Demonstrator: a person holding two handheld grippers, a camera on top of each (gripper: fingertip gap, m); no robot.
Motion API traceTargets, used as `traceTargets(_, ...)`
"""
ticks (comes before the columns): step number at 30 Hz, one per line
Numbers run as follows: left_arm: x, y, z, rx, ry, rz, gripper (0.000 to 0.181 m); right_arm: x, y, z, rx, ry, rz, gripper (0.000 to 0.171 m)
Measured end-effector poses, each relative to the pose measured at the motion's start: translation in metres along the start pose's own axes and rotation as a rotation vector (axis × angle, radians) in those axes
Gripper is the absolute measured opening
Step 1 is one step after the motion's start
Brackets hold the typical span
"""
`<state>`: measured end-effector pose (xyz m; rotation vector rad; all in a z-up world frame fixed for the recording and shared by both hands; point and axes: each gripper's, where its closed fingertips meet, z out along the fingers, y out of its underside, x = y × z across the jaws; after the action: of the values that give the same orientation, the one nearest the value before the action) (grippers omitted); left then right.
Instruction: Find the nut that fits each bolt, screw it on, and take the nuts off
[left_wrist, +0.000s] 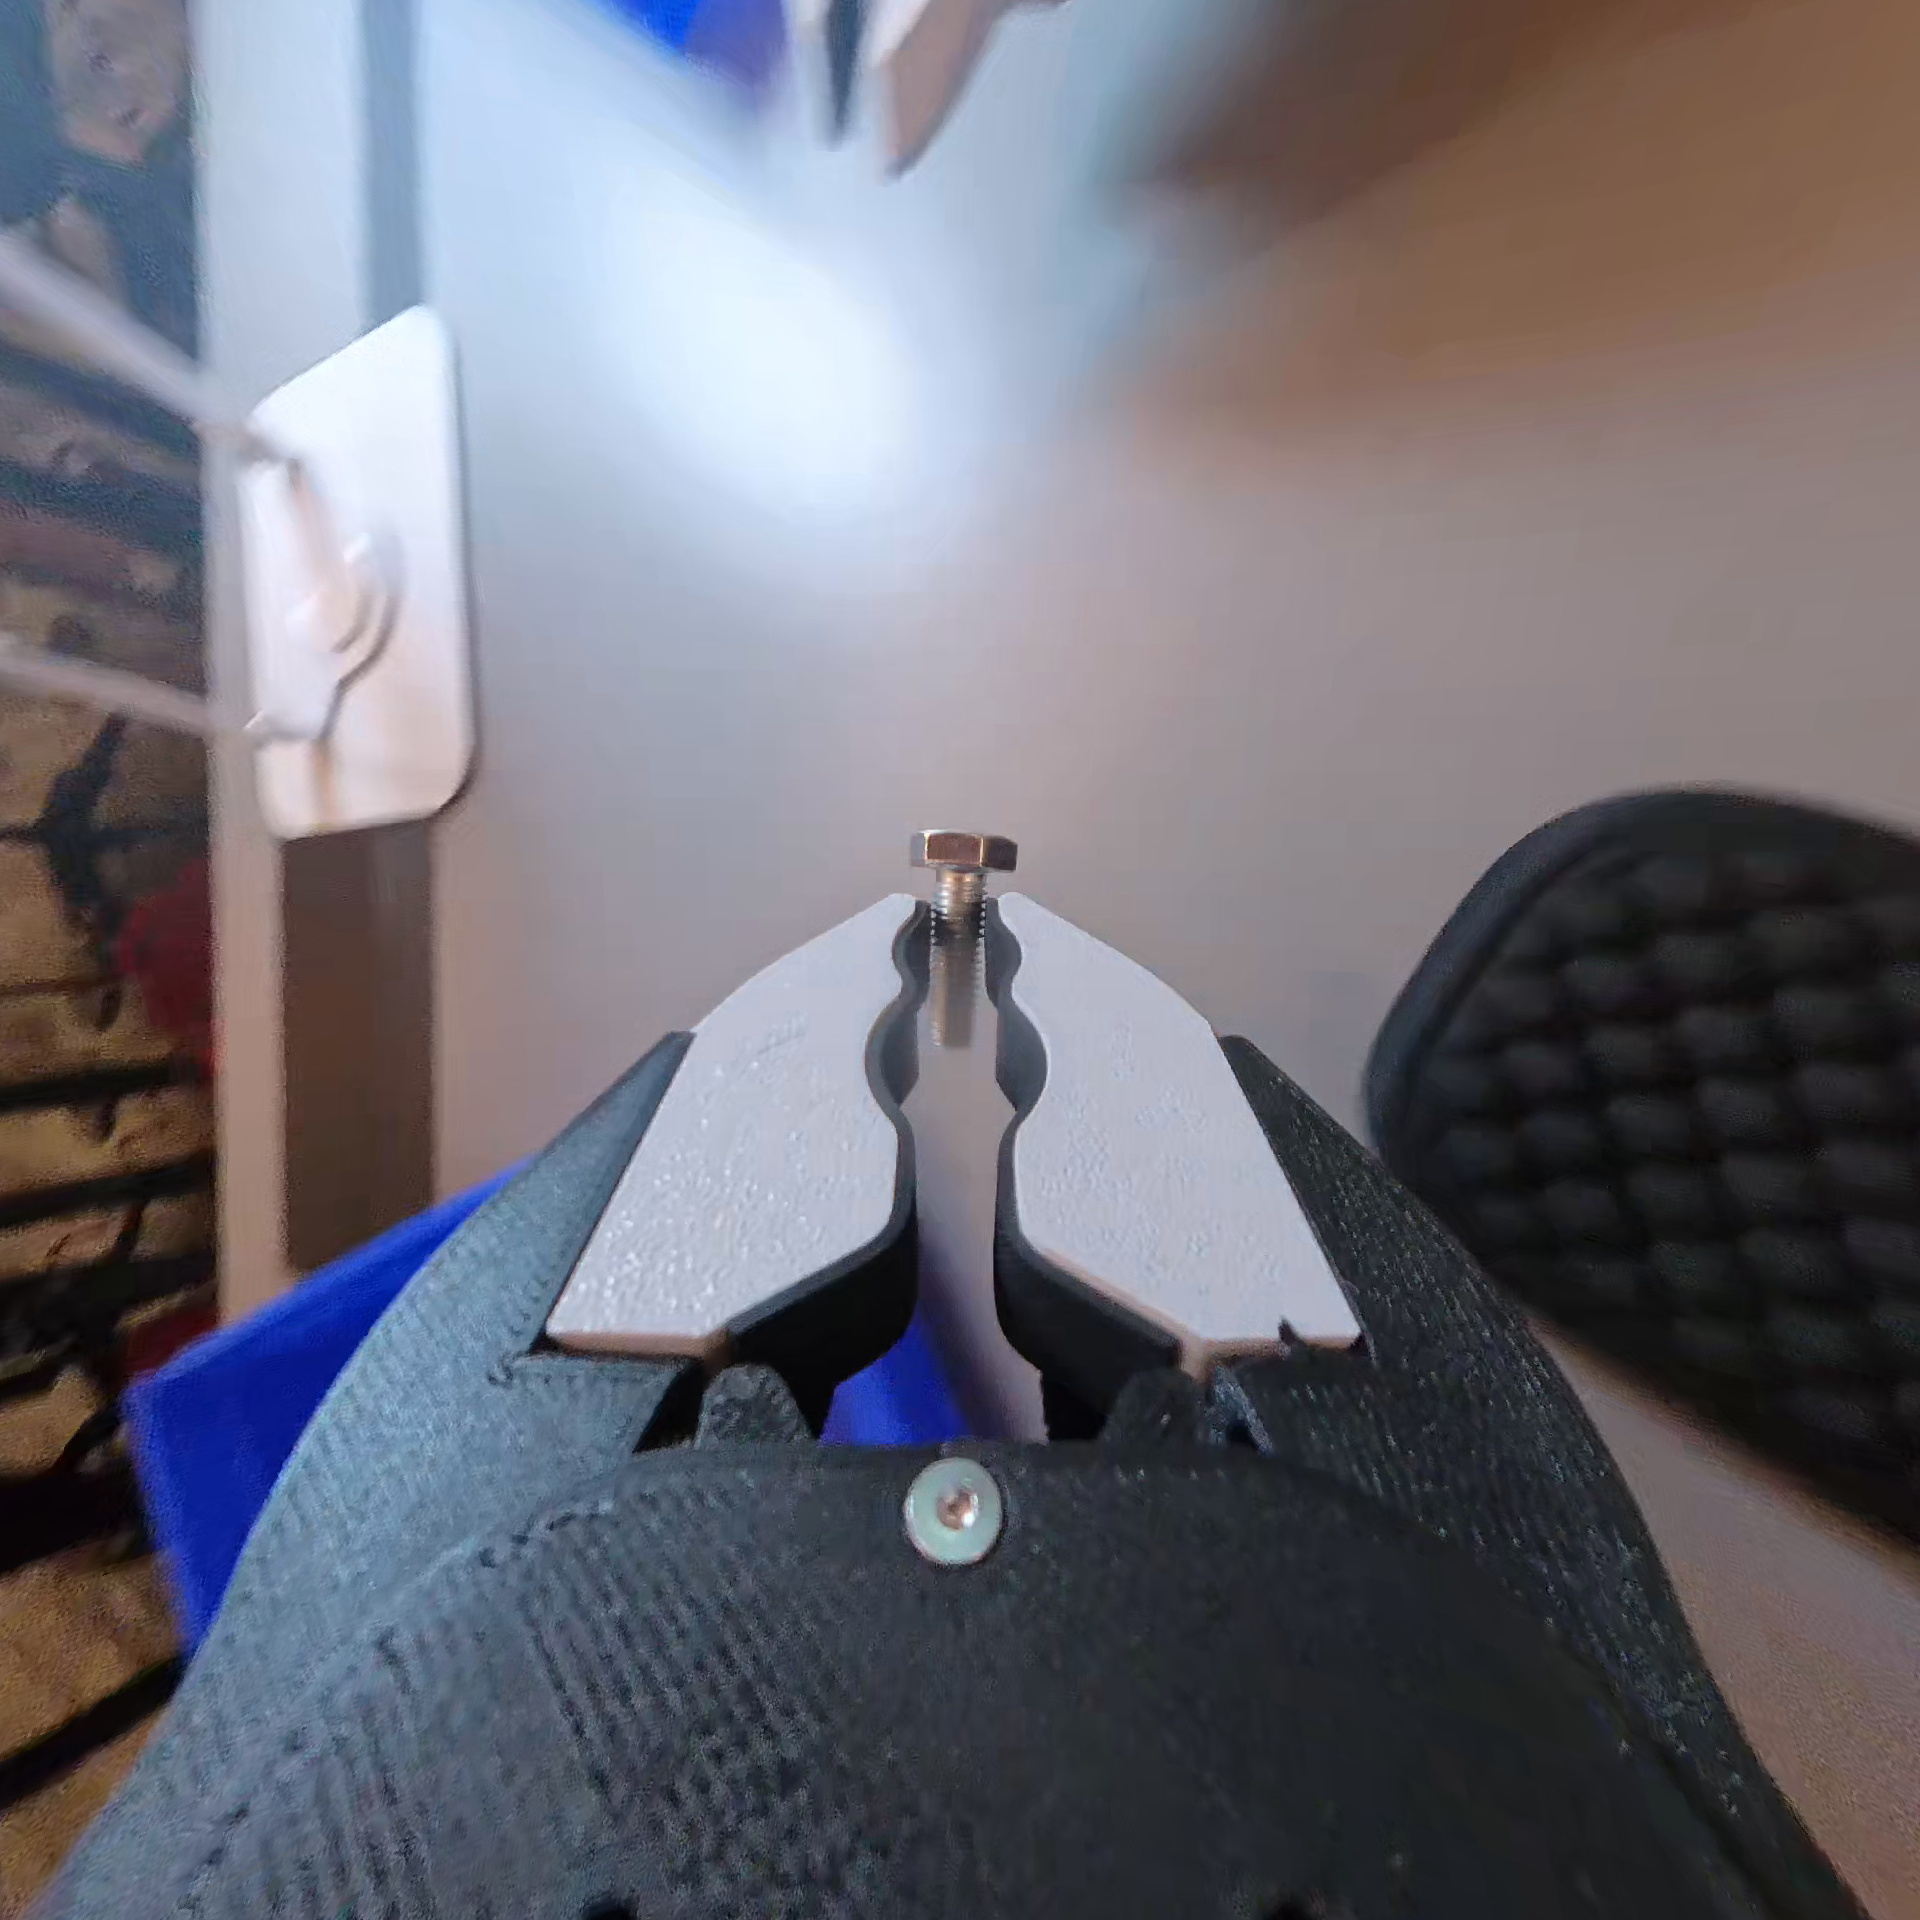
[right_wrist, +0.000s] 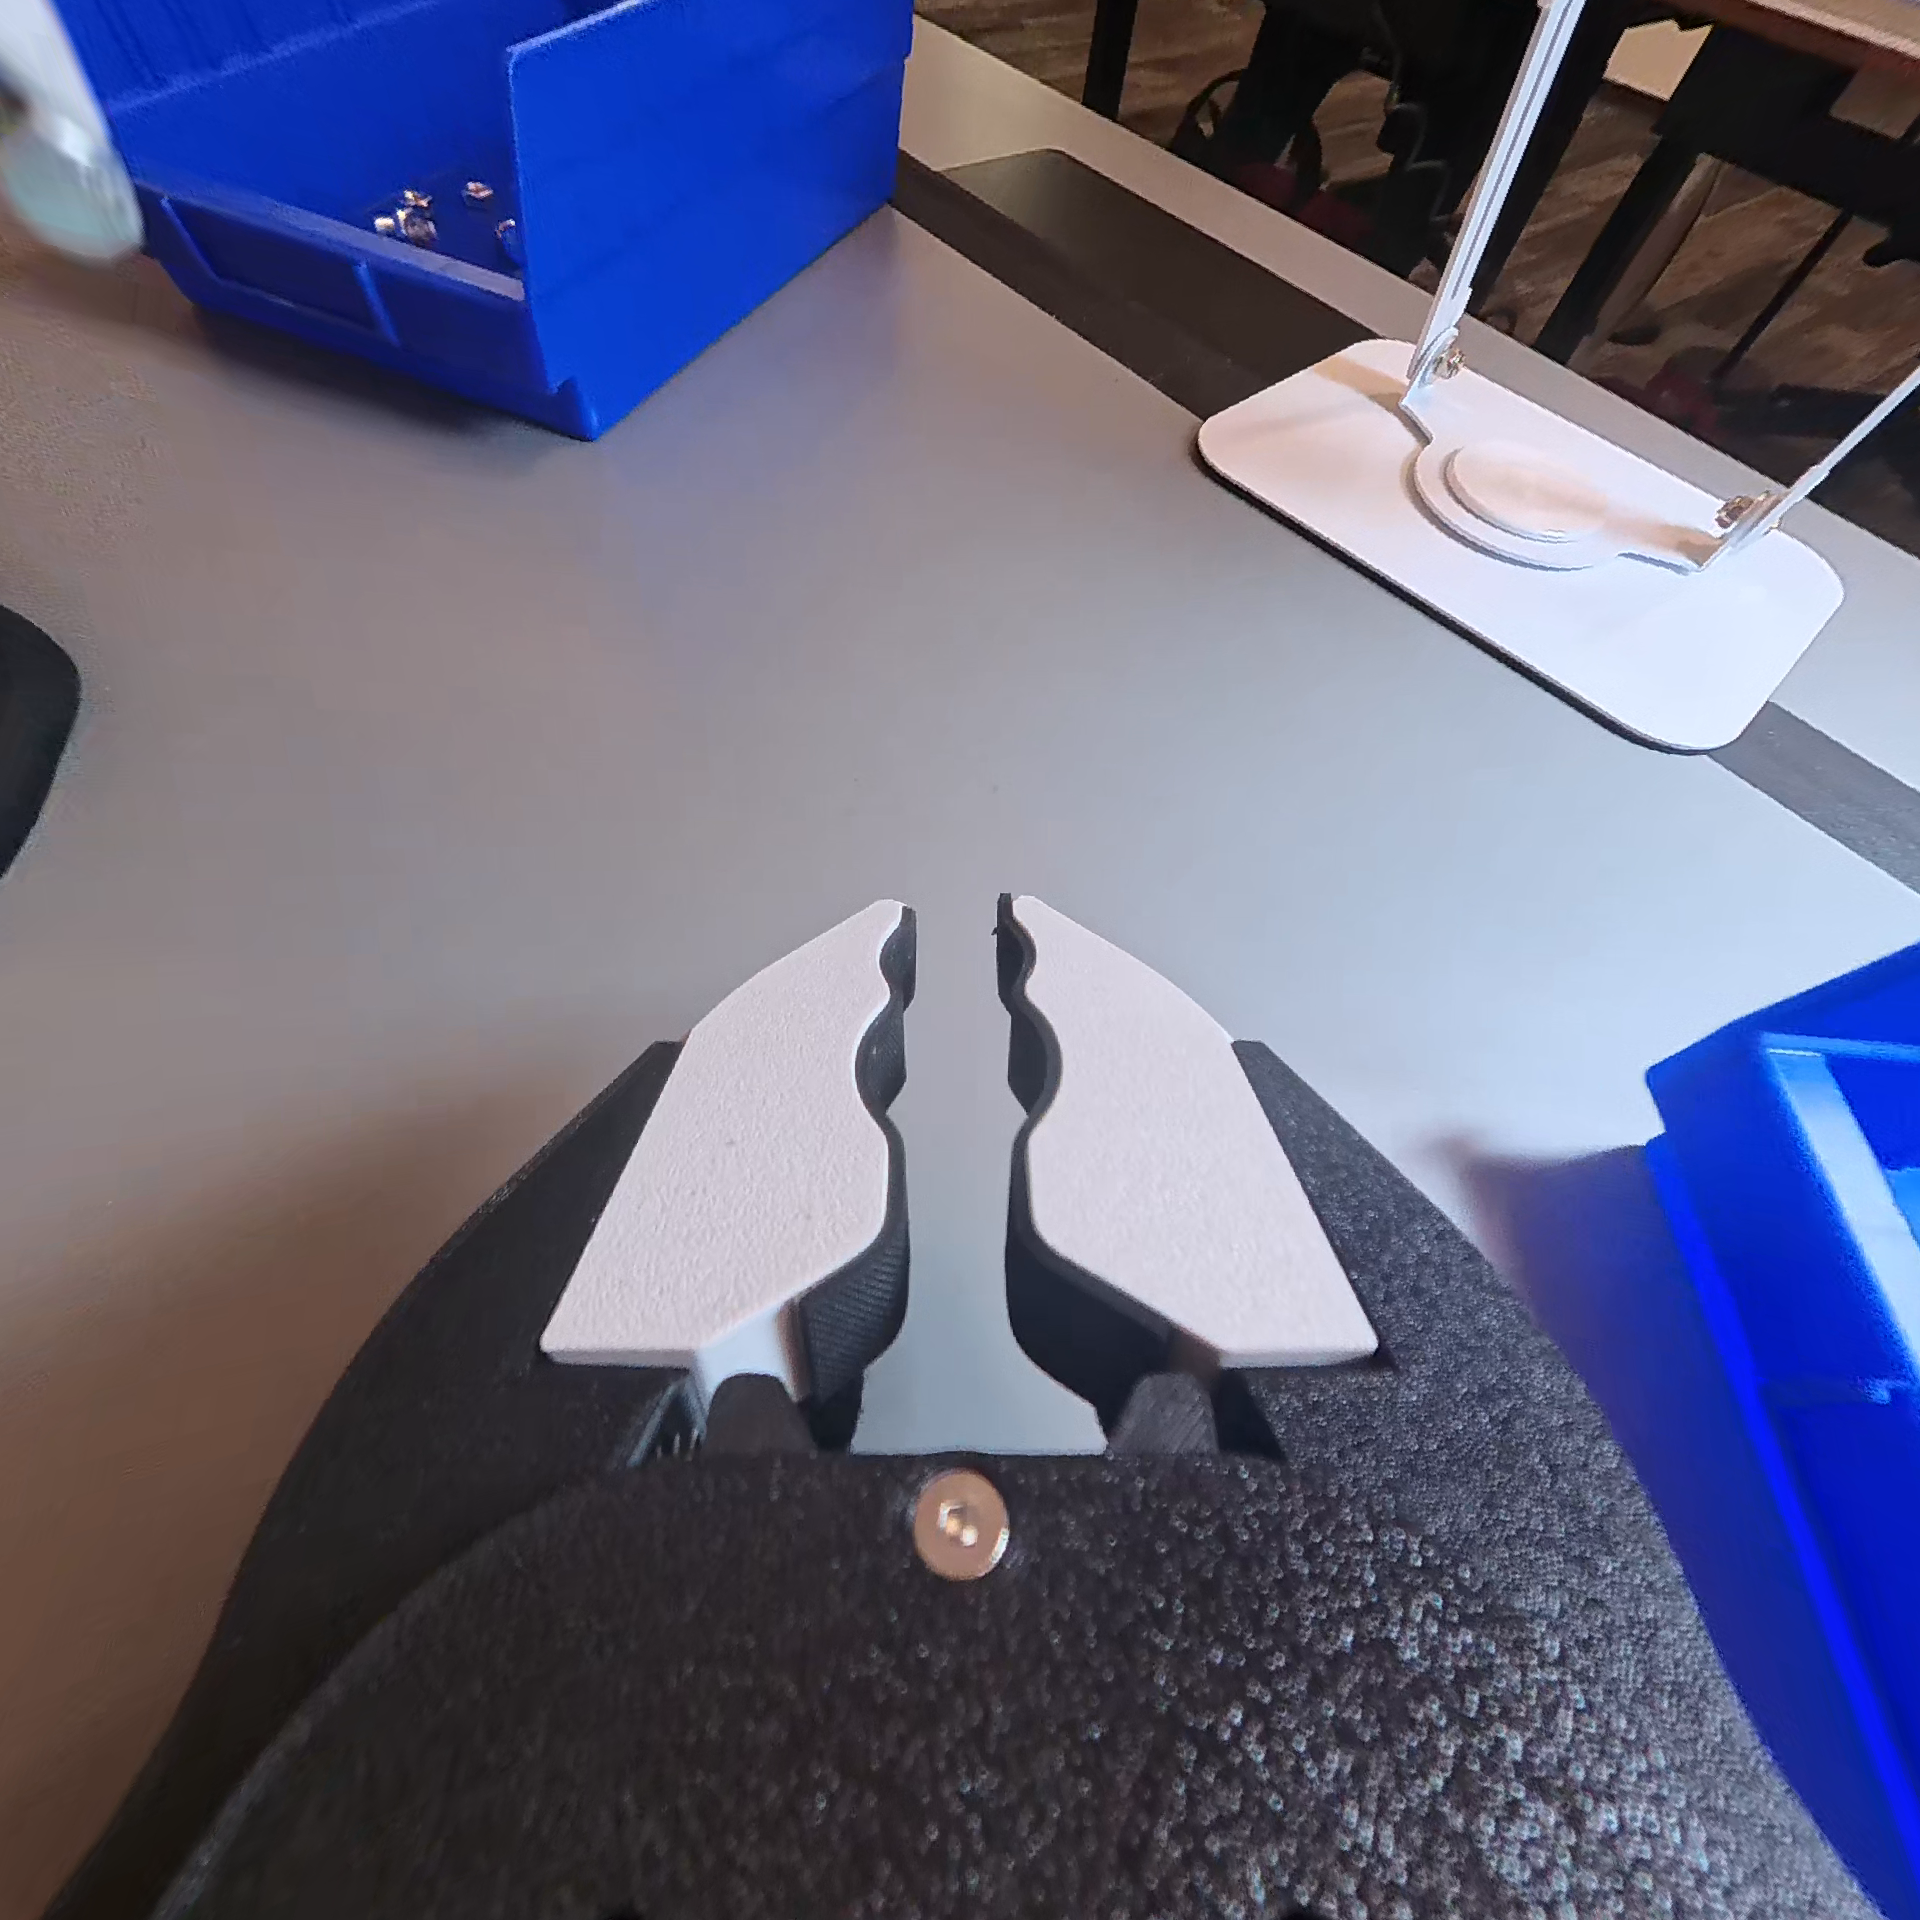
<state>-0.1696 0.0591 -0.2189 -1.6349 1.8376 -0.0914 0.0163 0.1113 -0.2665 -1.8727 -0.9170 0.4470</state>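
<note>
My left gripper (left_wrist: 958, 906) is shut on a small silver hex bolt (left_wrist: 962, 868). It grips the threaded shank, and the hex head sticks out past the fingertips. No nut is on the visible thread. My right gripper (right_wrist: 956, 909) is open by a narrow gap with nothing between its fingers, and it hovers over the grey table (right_wrist: 727, 675). A blue bin (right_wrist: 582, 208) at the far left of the right wrist view holds several small silver nuts or bolts (right_wrist: 436, 213). The right gripper's black body (left_wrist: 1662, 1122) shows at the right of the left wrist view.
A second blue bin (right_wrist: 1808, 1299) sits close on the right. A white stand with a flat base (right_wrist: 1507, 540) is at the far right of the table. A white stick-on hook plate (left_wrist: 353, 582) and a blue bin corner (left_wrist: 270, 1403) show on the left of the left wrist view. A blurred silver-white shape (right_wrist: 62, 177) is at the top left. Across from one pair of fingers to the other is roughly 20 centimetres.
</note>
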Motion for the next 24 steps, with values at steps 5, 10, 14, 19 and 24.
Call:
traceTargets(5, -0.081, 0.098, -0.028, -0.161, -0.147, -0.072, 0.010, -0.006, 0.005, 0.005, -0.019, -0.007, -0.005, 0.015)
traceTargets(10, -0.136, 0.185, -0.003, -0.287, -0.166, -0.118, 0.010, -0.007, 0.013, 0.009, -0.042, -0.001, 0.000, 0.015)
traceTargets(14, -0.173, 0.219, 0.026, -0.329, -0.179, -0.047, 0.010, 0.000, 0.017, 0.011, -0.044, 0.008, 0.033, 0.014)
traceTargets(19, -0.187, 0.239, 0.061, -0.348, -0.079, 0.034, 0.011, 0.009, 0.020, 0.012, -0.034, 0.015, 0.088, 0.014)
traceTargets(24, -0.190, 0.245, 0.079, -0.381, 0.002, 0.131, 0.010, 0.015, 0.017, 0.010, -0.004, 0.021, 0.131, 0.014)
